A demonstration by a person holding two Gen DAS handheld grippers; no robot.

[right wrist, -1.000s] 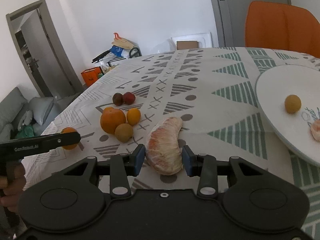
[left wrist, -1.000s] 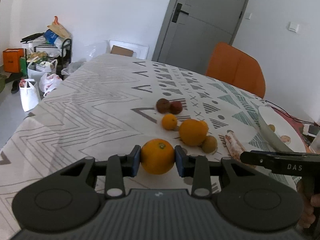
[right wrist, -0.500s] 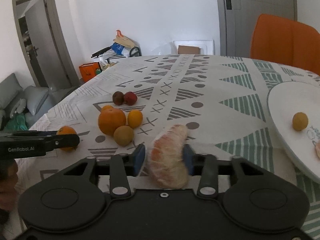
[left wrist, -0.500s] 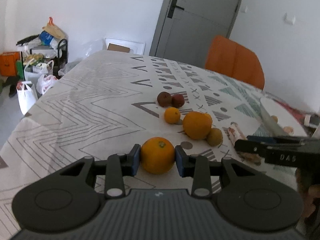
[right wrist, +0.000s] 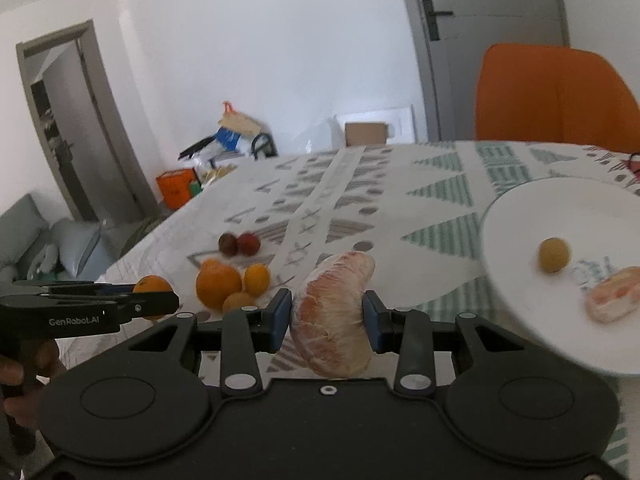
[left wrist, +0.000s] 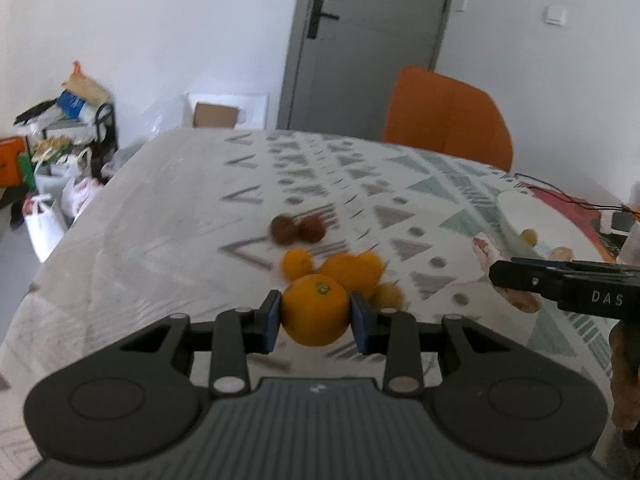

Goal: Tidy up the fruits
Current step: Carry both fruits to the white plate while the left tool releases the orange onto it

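The left gripper (left wrist: 315,316) pinches a round, glossy, dimpled orange (left wrist: 315,309) between its blue pads, above the patterned tablecloth (left wrist: 168,216). The right gripper (right wrist: 326,316), whose jaws have just been closing, clamps a peeled pink pomelo wedge (right wrist: 334,312), curved and veined with white pith, beside the white round plate (right wrist: 532,208). Readable lettering: "GenRobot.AI" and "DAS".
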